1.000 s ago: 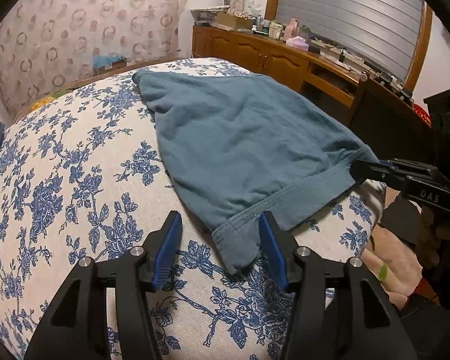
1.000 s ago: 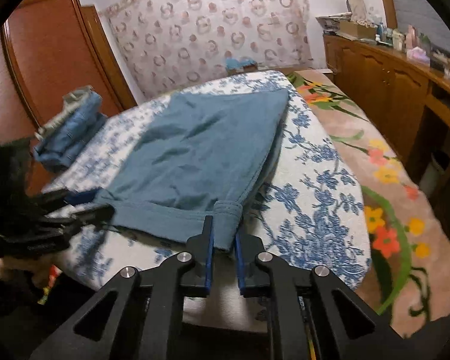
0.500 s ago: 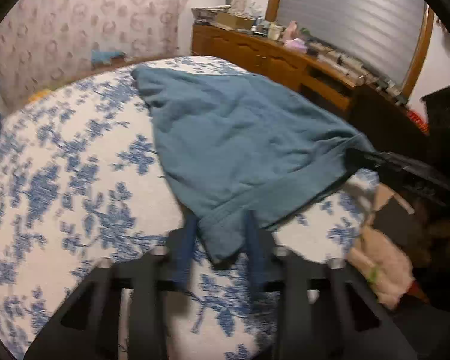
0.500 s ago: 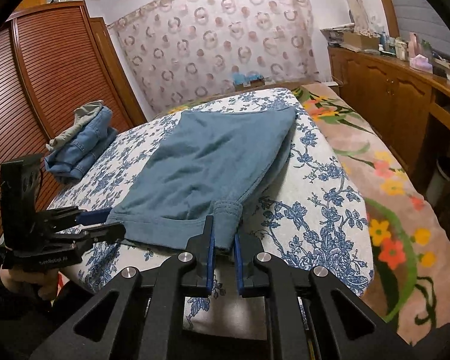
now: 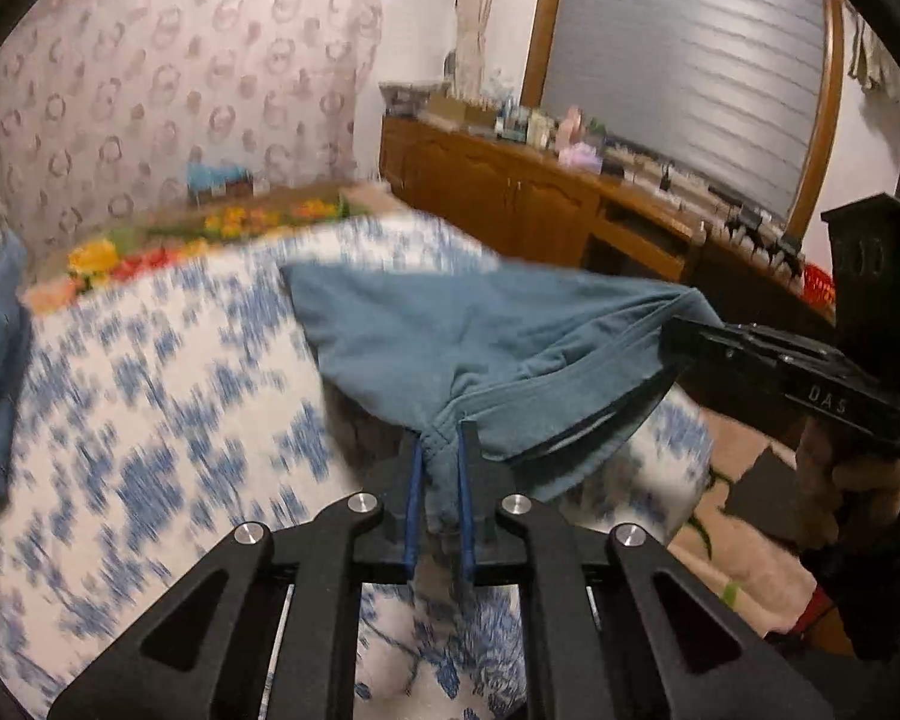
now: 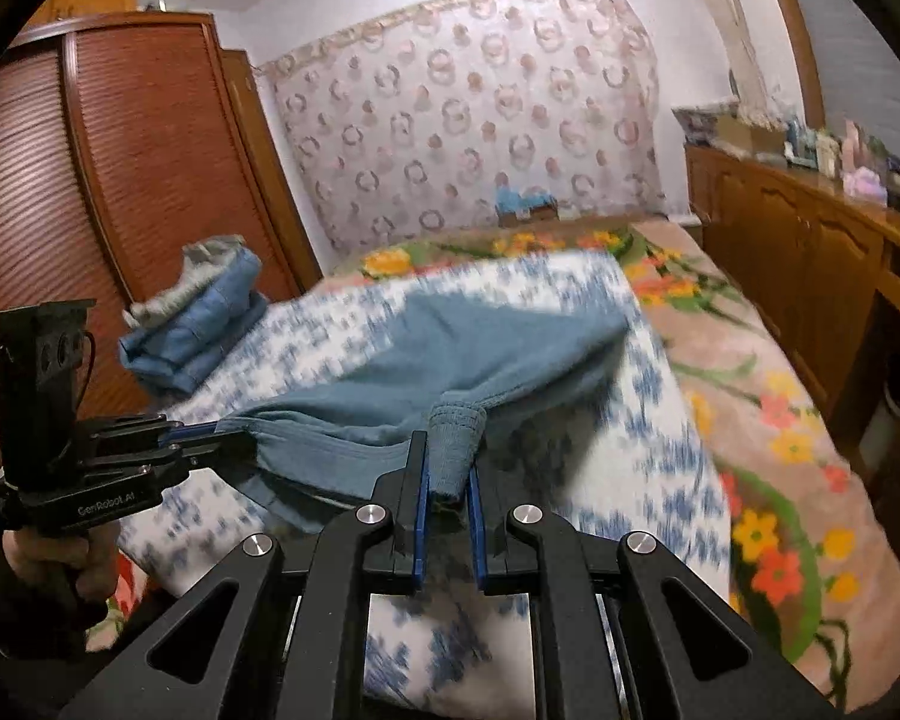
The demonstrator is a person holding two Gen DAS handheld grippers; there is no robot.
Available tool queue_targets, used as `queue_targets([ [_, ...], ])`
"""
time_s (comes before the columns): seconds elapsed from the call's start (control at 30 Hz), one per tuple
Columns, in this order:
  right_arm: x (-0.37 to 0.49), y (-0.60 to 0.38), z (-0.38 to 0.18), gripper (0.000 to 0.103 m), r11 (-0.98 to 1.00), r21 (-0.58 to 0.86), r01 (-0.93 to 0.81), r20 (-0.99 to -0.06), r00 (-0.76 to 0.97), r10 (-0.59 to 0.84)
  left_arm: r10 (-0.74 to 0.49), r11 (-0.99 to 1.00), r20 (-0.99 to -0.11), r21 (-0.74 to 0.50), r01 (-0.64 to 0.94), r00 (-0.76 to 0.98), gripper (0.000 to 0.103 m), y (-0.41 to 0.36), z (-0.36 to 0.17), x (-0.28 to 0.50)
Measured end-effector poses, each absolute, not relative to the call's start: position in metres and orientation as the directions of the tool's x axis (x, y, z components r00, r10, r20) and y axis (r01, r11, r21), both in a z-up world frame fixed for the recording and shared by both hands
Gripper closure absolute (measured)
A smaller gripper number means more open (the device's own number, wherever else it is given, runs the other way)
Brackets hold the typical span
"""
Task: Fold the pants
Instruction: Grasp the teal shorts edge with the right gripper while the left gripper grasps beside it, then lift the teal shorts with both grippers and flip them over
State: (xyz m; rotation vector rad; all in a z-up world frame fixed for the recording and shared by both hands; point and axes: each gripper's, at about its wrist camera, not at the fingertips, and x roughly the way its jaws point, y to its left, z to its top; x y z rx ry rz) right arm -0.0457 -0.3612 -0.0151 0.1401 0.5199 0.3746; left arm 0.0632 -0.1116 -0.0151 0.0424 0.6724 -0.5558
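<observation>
- Left tool (image 5: 438, 468): pressed together on one waistband corner of the pants (image 5: 450, 336); cloth bunched between its blue pads.
- Right tool (image 6: 448, 483): pinching the other waistband corner, a thick fold of cloth standing up between its pads.
- Pants: blue-grey, waistband end held clear of the bed (image 5: 150, 420) and stretched between the two tools; the far end rests on the bed's blue-flowered sheet.
- Each tool shows in the other's view, gripped by a hand (image 6: 60, 564) at the bed's near edge.
- Folded denim (image 6: 198, 324) lies at the bed's left side, near the wardrobe (image 6: 120, 180), well apart from the pants.
</observation>
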Motion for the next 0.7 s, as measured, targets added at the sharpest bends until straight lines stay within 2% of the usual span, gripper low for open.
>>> queue_targets([
  [0.17, -0.048, -0.356, 0.040, 0.092, 0.915, 0.175, -0.363, -0.367, 0.839, 0.402, -0.482, 0.857, -0.514, -0.110, 0.504, 0.709, 0.093, -0.101, 0.042, 0.062],
  [0.37, -0.035, -0.346, 0.099, 0.092, 0.899, 0.138, -0.415, -0.301, 0.847, 0.438, -0.458, 0.875, -0.436, -0.065, 0.480, 0.775, 0.093, -0.085, 0.101, 0.072],
  [0.53, -0.005, -0.332, 0.130, 0.092, 0.876, 0.129, -0.465, -0.274, 0.832, 0.482, -0.402, 0.899, -0.407, -0.004, 0.438, 0.820, 0.093, -0.074, 0.133, 0.092],
  [0.7, 0.051, -0.307, 0.141, 0.092, 0.879, 0.071, -0.471, -0.313, 0.827, 0.468, -0.304, 0.932, -0.419, 0.056, 0.359, 0.856, 0.093, -0.059, 0.145, 0.133],
])
